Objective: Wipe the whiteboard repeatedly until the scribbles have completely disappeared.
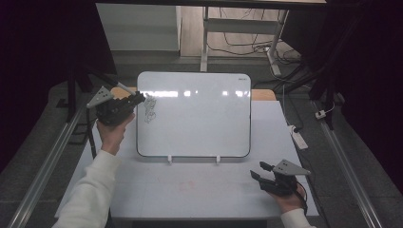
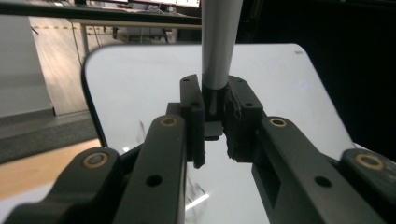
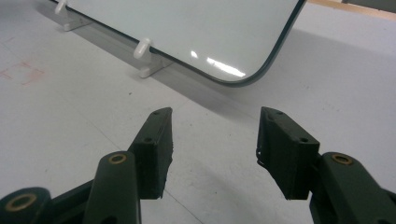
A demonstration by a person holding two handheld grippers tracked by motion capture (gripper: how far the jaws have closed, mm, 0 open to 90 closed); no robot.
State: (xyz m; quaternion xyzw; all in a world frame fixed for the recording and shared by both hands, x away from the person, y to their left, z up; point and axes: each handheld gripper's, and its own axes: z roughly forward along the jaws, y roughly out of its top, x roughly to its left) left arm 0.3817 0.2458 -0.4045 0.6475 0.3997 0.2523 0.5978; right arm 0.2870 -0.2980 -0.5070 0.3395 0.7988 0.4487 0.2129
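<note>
A whiteboard [image 1: 195, 114] leans on small white feet at the middle of the table, with faint scribbles [image 1: 150, 110] near its upper left corner. My left gripper [image 1: 139, 99] hovers at that corner, shut on a pale grey marker [image 1: 124, 88]. In the left gripper view the marker [image 2: 219, 42] rises from between the jaws of the left gripper [image 2: 215, 100], with the whiteboard [image 2: 140, 84] behind it. My right gripper [image 1: 260, 170] rests low at the table's front right, open with nothing between its jaws. The right gripper [image 3: 215, 135] faces the whiteboard's [image 3: 187, 28] lower corner.
Two white feet [image 1: 169, 160] hold the board's lower edge; one foot [image 3: 144, 46] lies ahead of the right gripper. Faint red marks [image 1: 187, 185] stain the table's front. A white power strip [image 1: 298, 137] lies off the right edge. Metal rails run along both sides.
</note>
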